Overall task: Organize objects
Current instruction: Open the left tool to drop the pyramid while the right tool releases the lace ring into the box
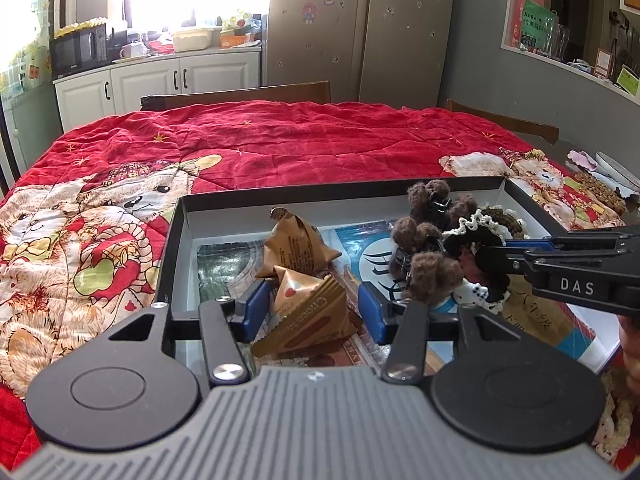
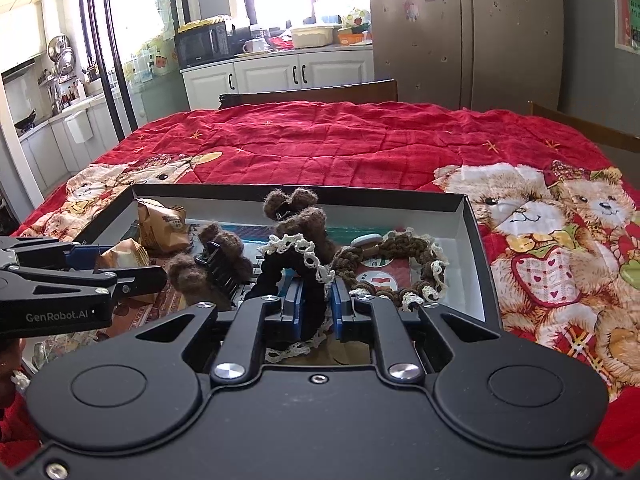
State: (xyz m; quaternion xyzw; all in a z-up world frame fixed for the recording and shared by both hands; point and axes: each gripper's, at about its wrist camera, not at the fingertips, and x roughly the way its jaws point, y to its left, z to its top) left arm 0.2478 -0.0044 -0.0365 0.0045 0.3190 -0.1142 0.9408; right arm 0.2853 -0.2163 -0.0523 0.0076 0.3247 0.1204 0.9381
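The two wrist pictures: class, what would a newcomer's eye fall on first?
A bright red teddy-bear quilt covers the table. On it lies a shallow black box holding brown snack packets and fuzzy hair clips. The right gripper pinches a black lace-trimmed scrunchie.

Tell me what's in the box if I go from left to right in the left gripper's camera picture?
Left wall of the box → two brown snack packets, one behind the other → fuzzy brown hair claws → black scrunchie with white lace, pinched by the right gripper.
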